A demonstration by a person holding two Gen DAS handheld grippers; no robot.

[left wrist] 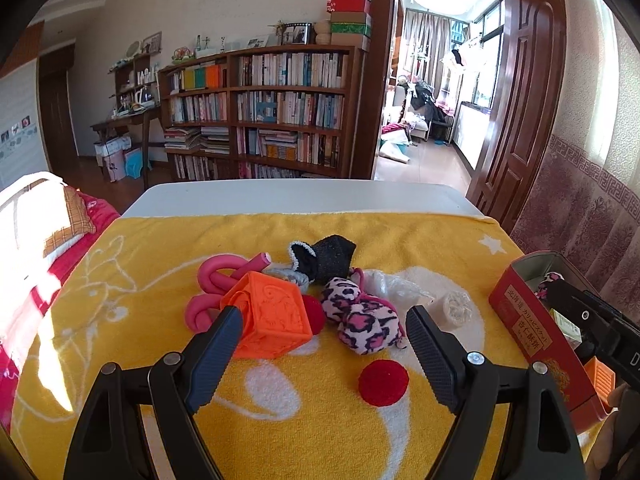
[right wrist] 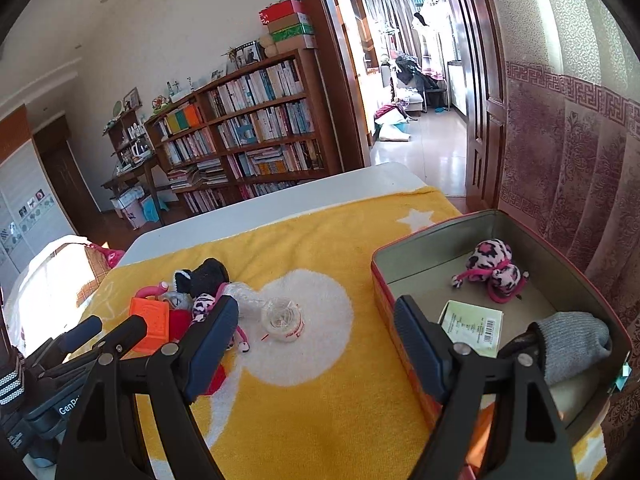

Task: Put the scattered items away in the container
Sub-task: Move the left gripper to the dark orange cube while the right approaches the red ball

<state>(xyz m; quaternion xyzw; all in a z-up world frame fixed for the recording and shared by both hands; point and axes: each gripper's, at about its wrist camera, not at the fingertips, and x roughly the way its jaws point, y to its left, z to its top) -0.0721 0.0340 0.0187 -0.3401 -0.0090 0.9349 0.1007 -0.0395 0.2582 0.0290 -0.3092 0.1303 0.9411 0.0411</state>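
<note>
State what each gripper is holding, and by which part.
Nothing is held. The left gripper stands open before the orange block; the right gripper stands open at the tin's rim.

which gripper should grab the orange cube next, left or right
Left, probably. The left gripper is open right at the orange cube, one finger beside it. The right gripper hangs open by the red tin.

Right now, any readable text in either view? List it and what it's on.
"GenR", cut off: left gripper body, seen from right wrist.
"D", cut off: right gripper body, seen from left wrist.
"北海道", then smaller characters too blurred: red tin side.
Barcode and print, too small: green-white card in the tin.
Book spines: unreadable.
</note>
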